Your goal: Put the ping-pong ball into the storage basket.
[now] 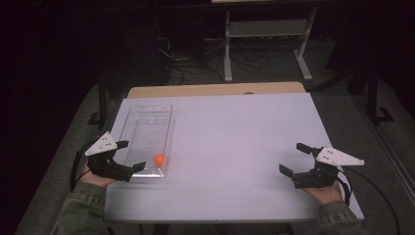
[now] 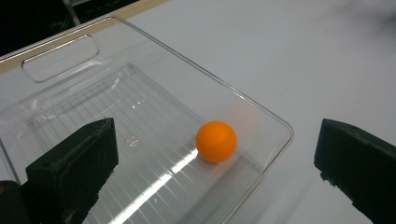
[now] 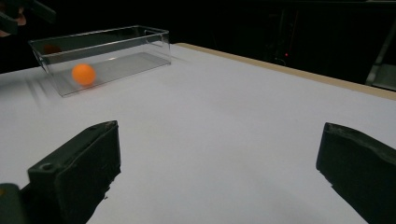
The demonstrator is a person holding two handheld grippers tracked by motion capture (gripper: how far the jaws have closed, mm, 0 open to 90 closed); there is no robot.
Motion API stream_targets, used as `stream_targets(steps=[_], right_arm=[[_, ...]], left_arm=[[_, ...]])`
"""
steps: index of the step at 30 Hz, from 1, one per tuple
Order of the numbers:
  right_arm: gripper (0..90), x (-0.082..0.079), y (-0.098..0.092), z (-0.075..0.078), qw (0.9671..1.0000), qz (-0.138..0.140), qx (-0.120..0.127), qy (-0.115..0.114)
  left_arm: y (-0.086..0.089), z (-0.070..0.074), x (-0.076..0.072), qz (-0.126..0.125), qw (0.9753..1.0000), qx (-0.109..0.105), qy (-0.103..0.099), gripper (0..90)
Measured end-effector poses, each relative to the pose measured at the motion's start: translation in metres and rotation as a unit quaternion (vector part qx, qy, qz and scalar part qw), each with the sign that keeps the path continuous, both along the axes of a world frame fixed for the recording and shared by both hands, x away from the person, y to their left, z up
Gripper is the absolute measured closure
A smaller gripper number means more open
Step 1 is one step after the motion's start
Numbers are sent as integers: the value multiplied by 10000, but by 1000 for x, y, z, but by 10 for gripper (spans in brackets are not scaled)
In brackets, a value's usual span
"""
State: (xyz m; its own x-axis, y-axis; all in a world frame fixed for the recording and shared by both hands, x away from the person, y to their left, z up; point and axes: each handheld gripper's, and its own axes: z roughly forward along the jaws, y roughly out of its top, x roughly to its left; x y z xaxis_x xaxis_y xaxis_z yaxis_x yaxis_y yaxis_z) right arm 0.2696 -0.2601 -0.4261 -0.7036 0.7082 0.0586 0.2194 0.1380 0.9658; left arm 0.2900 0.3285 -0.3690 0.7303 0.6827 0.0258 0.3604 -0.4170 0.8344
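The white table (image 1: pixel 235 147) carried a clear bin (image 1: pixel 147 139) holding an orange ball (image 1: pixel 159 159). The left tongs (image 1: pixel 131 155) hung apart at the bin's near end. The right tongs (image 1: pixel 293 159) hung apart, well away.

A clear plastic bin (image 1: pixel 147 122) stands on the left part of the white table (image 1: pixel 235 142), its top open, walling in an orange ball (image 1: pixel 159 159). From the bin across to the right gripper (image 1: pixel 294 159), the tabletop lies bare.

The white table top (image 1: pixel 235 142) spreads beneath and ahead of the right claw (image 1: pixel 291 156), and its pale wooden edge (image 1: pixel 215 90) runs along the far side, well beyond that claw. Farther past that edge, a white stand (image 1: pixel 266 29) rises from the floor, with loose dark cables (image 1: pixel 195 66) beside it.
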Motion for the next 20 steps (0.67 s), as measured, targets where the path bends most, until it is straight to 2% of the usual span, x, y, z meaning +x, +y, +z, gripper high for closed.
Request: stream_targets(steps=[7,14,20], right_arm=[[0,0,0,0,10000,-2,6,1],[0,0,0,0,10000,-13,9,29],[0,0,1,-1,10000,4,-16,19]], left_arm=[[0,-2,-5,2,10000,-47,-75,0],[2,-6,-7,26,9997,-201,-166,0],[7,-11,-8,178,9992,-298,-207,0]])
